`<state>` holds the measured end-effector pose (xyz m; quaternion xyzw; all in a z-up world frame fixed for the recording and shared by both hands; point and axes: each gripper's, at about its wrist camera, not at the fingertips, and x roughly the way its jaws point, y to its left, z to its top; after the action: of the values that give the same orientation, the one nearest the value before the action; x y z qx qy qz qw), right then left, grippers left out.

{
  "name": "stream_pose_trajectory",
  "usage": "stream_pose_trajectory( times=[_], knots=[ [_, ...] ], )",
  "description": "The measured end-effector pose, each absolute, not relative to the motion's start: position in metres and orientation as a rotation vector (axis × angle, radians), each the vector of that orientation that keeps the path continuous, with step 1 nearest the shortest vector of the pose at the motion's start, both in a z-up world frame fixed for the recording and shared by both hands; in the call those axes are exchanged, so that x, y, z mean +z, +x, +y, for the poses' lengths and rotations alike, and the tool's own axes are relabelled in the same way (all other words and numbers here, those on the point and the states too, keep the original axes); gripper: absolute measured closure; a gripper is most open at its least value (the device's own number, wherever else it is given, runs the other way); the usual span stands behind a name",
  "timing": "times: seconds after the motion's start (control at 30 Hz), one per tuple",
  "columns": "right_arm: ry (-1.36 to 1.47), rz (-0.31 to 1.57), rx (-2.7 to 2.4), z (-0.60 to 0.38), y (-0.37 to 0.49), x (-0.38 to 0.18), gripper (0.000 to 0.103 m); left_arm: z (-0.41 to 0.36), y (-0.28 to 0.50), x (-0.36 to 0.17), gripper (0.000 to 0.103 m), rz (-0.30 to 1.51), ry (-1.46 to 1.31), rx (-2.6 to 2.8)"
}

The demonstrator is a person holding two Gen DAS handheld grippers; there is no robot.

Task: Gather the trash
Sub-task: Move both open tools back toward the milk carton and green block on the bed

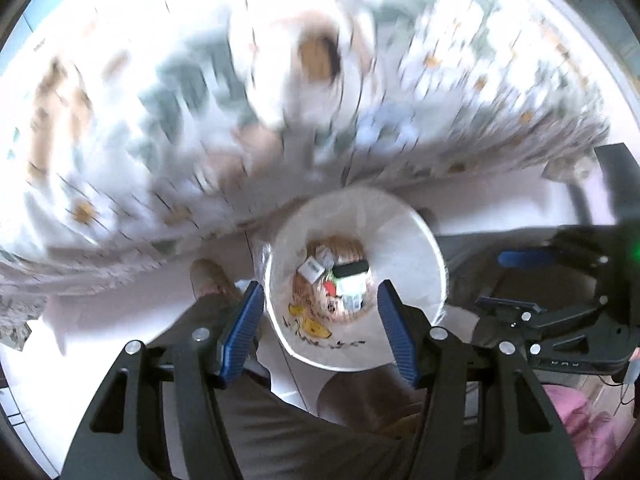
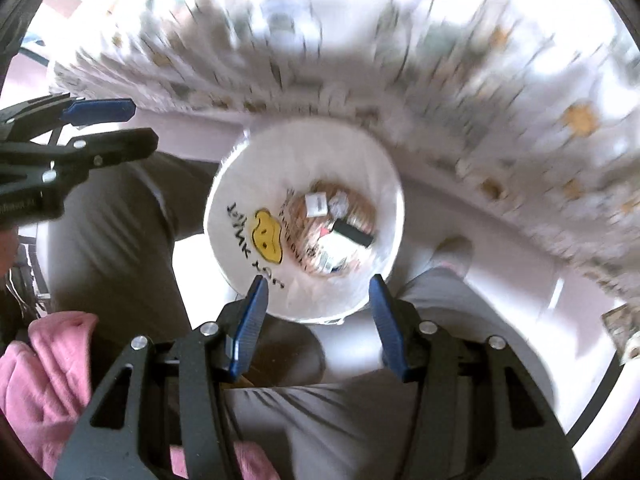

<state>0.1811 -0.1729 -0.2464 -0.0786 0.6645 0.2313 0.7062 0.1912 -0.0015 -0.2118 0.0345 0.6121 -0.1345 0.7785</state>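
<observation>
both grippers (image 1: 320, 320) (image 2: 318, 312) gape empty over white-lined bin (image 2: 224, 216) holding wrappers (image 2: 332, 224).

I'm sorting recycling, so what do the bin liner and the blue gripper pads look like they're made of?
Bin liner: thin white plastic film, it seems; it looks faintly glossy and carries a printed yellow face and lettering. Left gripper and right gripper pads: likely matte blue rubber or soft plastic, with fine ribbing across the faces.
</observation>
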Motion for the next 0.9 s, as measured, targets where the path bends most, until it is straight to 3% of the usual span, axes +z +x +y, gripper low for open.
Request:
stream_pose_trajectory(
  times=[0.43, 0.9],
  knots=[
    [-0.129, 1.179, 0.519, -0.202, 0.219, -0.127, 0.045, 0.003, 0.237, -0.082, 0.028, 1.041, 0.188, -0.267],
    [-0.179, 1.014, 0.522, -0.203, 0.310, -0.081, 0.045, 0.013, 0.342, -0.043, 0.028, 0.974, 0.204, -0.208]
  ],
)
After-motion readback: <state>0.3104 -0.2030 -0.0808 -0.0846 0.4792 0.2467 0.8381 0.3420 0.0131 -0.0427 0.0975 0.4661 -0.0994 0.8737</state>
